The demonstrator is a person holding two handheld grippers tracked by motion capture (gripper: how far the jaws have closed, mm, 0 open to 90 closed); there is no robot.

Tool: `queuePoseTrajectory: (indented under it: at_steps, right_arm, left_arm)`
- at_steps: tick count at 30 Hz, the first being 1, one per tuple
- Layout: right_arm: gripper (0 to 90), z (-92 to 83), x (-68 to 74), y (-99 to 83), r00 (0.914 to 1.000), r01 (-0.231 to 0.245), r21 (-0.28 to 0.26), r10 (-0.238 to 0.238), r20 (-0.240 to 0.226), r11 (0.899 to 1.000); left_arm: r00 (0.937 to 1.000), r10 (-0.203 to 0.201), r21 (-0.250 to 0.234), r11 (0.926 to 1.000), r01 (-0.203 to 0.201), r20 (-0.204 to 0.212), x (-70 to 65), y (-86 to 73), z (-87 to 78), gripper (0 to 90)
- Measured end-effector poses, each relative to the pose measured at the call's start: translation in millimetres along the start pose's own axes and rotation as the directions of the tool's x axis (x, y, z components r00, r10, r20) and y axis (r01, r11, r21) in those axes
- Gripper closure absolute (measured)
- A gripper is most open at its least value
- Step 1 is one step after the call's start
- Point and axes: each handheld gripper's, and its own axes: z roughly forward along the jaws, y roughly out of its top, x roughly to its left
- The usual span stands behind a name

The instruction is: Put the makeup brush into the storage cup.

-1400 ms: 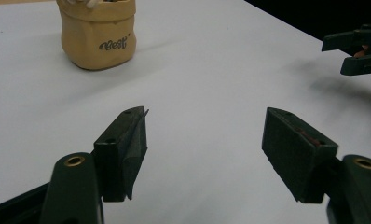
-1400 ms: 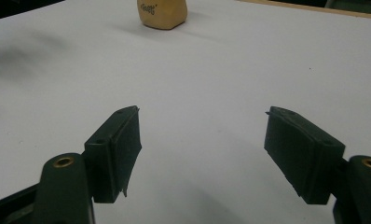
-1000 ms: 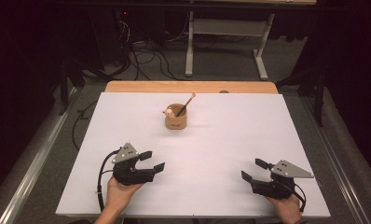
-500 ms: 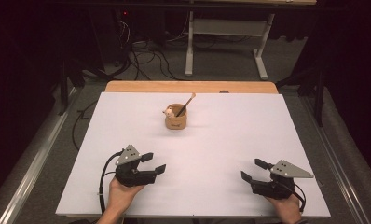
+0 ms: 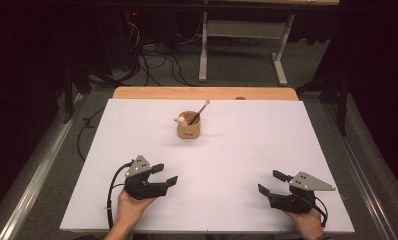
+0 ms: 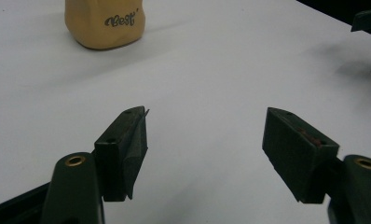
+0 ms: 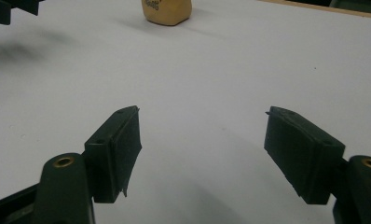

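A tan cup (image 5: 189,128) stands upright on the white table top (image 5: 247,145), toward the far middle; a thin wooden stick (image 5: 202,110) leans out of it and a small pale object sits at its rim. In the left gripper view the cup (image 6: 105,22) carries dark lettering, and in the right gripper view the cup (image 7: 167,10) lies far ahead. My left gripper (image 5: 165,174) rests near the front left, jaws wide apart with bare table between them. My right gripper (image 5: 272,182) sits at the front right, also open and holding nothing.
A wooden strip (image 5: 202,93) runs along the table's far edge. Beyond it a desk frame (image 5: 242,35) and loose cables (image 5: 152,60) lie on the dark floor. Metal rails flank the table on both sides.
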Motion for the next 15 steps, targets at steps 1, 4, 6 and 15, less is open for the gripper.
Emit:
queuePoseTrajectory:
  at_steps: [1, 4, 6, 15]
  right_arm:
    - [28.7, 0.2, 0.2, 0.0, 1.0000, 0.002, 0.001, -0.002, -0.002, 1.000]
    - [28.7, 0.7, 0.0, -0.2, 0.9999, 0.010, 0.001, -0.010, -0.004, 1.000]
    - [28.7, 0.7, 0.1, -0.3, 0.9999, 0.013, 0.005, -0.013, 0.000, 1.000]
    - [28.8, 2.3, 1.4, -0.4, 0.9997, 0.019, 0.021, -0.020, 0.014, 1.000]
  left_arm:
    - [1.0000, 0.002, 0.001, 1.0000, -0.002, 0.001, -0.1, -0.2, 0.5, 31.5]
    - [1.0000, 0.004, 0.005, 1.0000, -0.004, 0.003, 0.2, -0.2, 1.3, 31.5]
    - [1.0000, 0.004, 0.002, 1.0000, -0.004, 0.007, 0.5, -0.1, 1.9, 31.5]
    - [0.9998, 0.018, 0.008, 0.9998, -0.018, 0.002, 1.0, -0.1, 3.7, 31.7]
